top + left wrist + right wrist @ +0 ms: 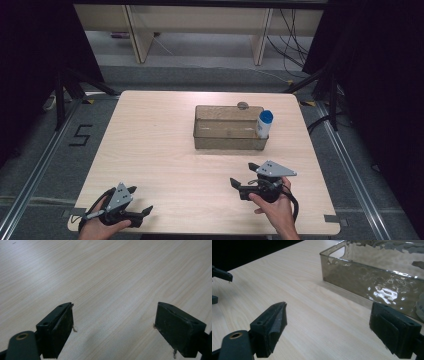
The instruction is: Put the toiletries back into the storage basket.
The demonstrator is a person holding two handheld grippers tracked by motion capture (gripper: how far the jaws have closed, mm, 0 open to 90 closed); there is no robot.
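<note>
The left gripper (140, 202) was held low over the table (160, 150) at its near edge, jaws spread wide with nothing between them; bare wood lay ahead of it in the left gripper view. The right gripper (244, 176) hovered near the table's front right, jaws likewise spread wide and empty. Just beyond the right gripper, slightly to its right in its own view, stood the clear plastic bin (372, 272), apart from the jaws. A white bottle with a blue cap (264, 123) stood upright in the bin's right end. A small grey round object (243, 105) sat at the bin's far rim.
</note>
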